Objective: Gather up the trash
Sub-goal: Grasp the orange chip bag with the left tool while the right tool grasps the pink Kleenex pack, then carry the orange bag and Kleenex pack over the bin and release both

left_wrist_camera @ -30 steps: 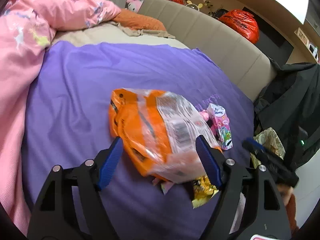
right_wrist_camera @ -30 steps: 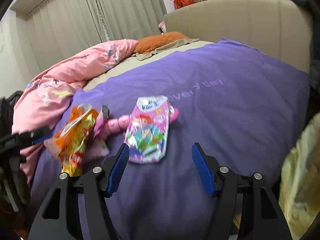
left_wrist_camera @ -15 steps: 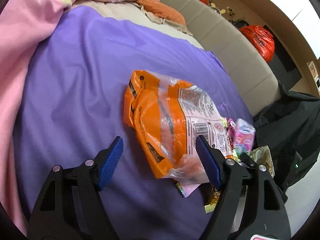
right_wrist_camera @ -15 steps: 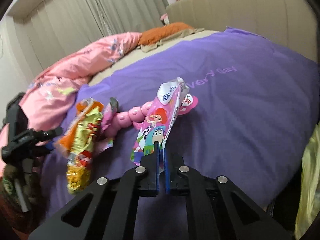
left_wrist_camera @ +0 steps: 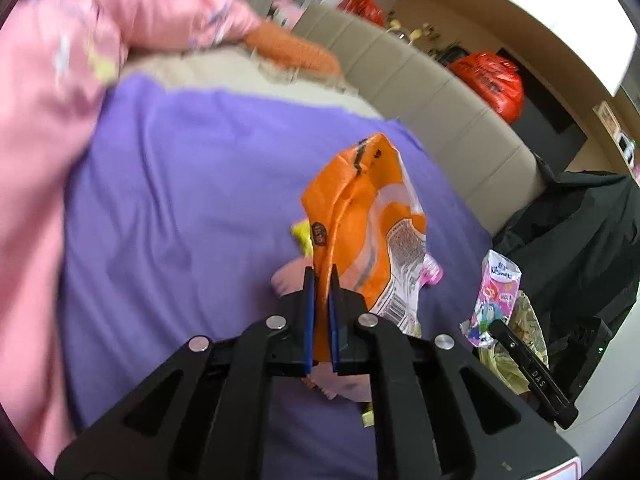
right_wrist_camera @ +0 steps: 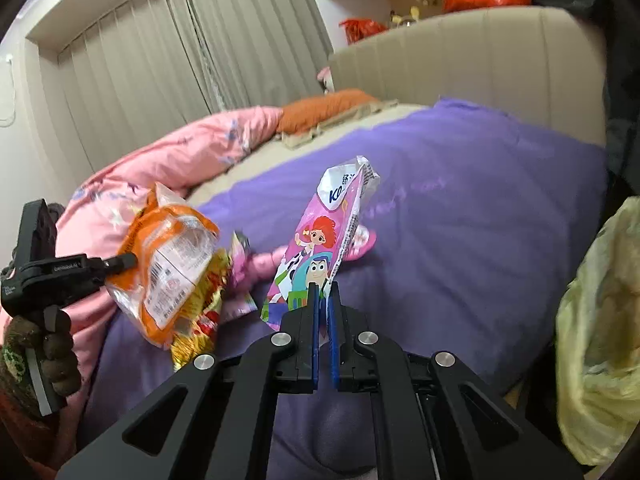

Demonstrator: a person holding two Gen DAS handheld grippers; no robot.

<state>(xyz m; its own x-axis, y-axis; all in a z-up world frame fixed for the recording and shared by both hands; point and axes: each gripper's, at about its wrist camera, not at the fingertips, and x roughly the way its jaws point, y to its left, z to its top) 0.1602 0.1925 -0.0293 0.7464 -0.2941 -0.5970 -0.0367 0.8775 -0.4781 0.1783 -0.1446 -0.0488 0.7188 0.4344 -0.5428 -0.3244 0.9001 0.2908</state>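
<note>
Bed w/ purple cover fills both views; pink quilt bunched along one side, beige headboard behind. Yellowish plastic bag hangs at bed edge beside right tool; judged to be the trash receptacle, not confirmed.

Orange snack bag: clamped at its lower edge in left tool, jaws closed on it, pack standing up off the cover. Same pack seen from right wrist view, held out from left tool by a gloved hand.

Pink tissue pack, cartoon print: pinched at bottom corner by right tool, jaws closed on it, pack upright and clear of the bed.

Smaller litter remaining on cover: red-yellow wrapper just under the orange bag, pink item between the two packs (type unclear), yellow scrap behind the orange bag.

Status, as judged: two pieces gripped, none deposited yet. Left to do: carry both to bag, release, return for approx. three small items. Early-to-mid stage.
</note>
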